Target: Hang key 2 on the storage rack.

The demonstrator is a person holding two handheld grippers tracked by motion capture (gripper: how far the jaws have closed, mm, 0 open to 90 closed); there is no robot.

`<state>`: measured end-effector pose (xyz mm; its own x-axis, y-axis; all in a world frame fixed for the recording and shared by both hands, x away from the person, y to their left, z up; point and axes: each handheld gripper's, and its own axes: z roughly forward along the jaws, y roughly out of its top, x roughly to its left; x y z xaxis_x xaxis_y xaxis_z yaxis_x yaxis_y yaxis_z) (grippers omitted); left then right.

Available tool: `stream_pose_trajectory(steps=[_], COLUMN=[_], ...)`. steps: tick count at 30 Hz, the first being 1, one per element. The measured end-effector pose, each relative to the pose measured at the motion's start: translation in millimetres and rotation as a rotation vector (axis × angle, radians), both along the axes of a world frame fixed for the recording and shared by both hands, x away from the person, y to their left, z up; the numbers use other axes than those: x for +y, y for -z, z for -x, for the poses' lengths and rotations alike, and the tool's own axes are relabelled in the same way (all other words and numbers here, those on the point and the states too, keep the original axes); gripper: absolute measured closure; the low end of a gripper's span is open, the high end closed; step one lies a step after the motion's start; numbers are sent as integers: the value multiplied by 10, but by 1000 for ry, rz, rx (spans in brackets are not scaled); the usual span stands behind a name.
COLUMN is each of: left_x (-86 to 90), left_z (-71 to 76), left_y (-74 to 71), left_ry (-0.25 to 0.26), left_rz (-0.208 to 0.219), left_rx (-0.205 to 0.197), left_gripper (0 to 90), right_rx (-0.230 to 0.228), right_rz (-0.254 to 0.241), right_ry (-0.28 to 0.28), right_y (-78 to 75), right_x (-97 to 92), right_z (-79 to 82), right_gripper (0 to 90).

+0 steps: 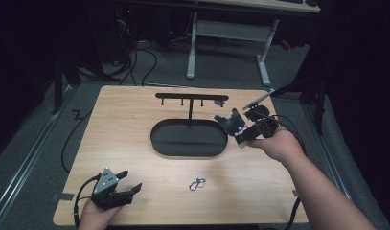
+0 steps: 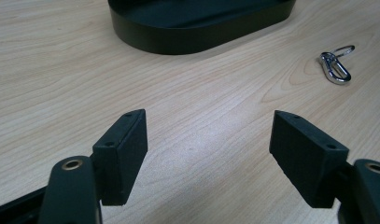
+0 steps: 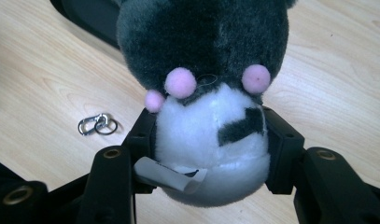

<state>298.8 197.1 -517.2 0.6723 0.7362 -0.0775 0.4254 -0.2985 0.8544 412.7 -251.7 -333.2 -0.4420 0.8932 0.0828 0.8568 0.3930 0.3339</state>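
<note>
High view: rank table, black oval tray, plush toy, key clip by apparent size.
Largest to smallest:
1. Table
2. Black oval tray
3. Plush toy, gripped in the right gripper and raised toward the camera, so it may read slightly big
4. Key clip

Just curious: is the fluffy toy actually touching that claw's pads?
Touching. In the right gripper view, the right gripper has both pads pressed against the toy, one on each side of its white belly, no gap.
</note>
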Motion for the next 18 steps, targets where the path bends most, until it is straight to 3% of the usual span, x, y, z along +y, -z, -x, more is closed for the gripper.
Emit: stream_pose_trajectory(steps=[18], left_x=[0], left_z=[-7], left_y=[16], left_ry=[7], left_rz=[-7], left_rx=[3], left_gripper=[284], right_rx=[-33], right_rz=[-1], right_ry=[21], right_y=[-246], right_x=[33], right_z=[-210], right_gripper=[491])
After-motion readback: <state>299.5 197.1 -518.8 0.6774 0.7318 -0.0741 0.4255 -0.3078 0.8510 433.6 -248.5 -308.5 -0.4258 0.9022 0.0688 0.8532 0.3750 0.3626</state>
